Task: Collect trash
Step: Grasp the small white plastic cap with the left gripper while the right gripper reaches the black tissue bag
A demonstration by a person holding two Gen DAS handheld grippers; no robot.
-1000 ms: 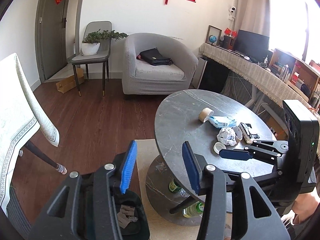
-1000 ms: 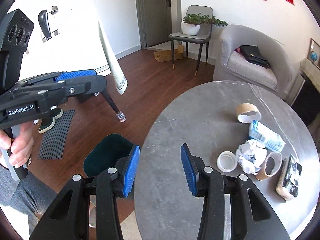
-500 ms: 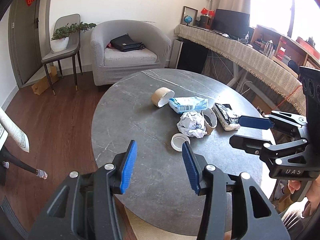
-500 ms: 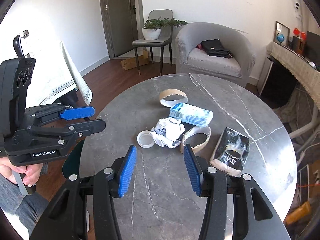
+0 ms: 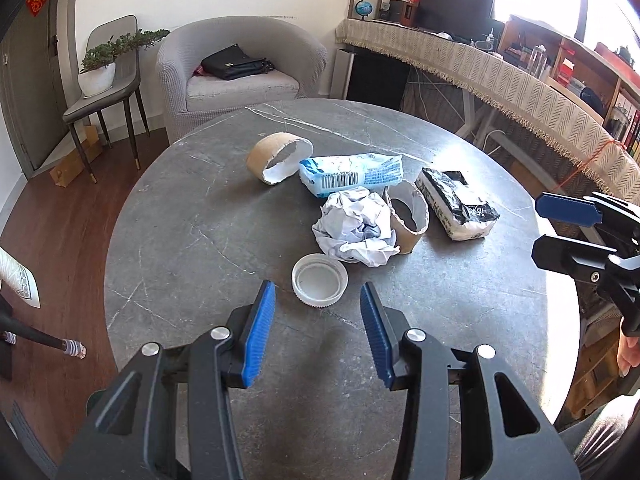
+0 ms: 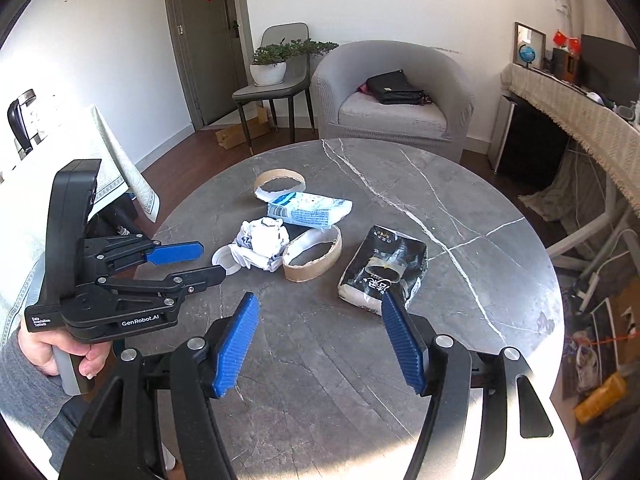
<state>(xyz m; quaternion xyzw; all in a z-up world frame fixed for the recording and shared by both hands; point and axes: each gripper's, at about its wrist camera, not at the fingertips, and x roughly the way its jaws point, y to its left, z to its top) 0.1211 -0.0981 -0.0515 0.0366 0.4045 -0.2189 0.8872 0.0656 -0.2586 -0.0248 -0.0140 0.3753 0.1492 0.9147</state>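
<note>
Round grey marble counter [image 5: 192, 240] carries a loose cluster of trash near its middle. Left gripper [image 5: 318, 330] hangs over the near edge, angled down, jaws parted with nothing between them; they have just been closing slightly. The white plastic lid [image 5: 319, 279] lies flat, open side up, directly ahead of the left gripper's fingertips and not touched by them. Just beyond the lid, touching or nearly so, sits the crumpled white paper [image 5: 356, 229]. Against the paper's right side stands a torn cardboard ring [image 5: 408, 216] on its edge. Behind the paper lies the blue-and-white wrapper [image 5: 352, 174], barcode up, and to its left a second cardboard ring [image 5: 278, 158], tilted, its inner white lining torn. The black-and-white packet [image 5: 456, 202] lies flat to the right of the cluster, apart from the ring. Right gripper [image 6: 320, 338] is also over the counter, empty, jaws wide apart, having just been opening; the black-and-white packet [image 6: 384, 272] lies just ahead of its right finger, contact not determinable. In the right wrist view the left gripper [image 6: 196, 262] points toward the lid, which is mostly hidden behind the paper [image 6: 262, 242]. A hand [image 6: 56, 354] grips the left handle.
</note>
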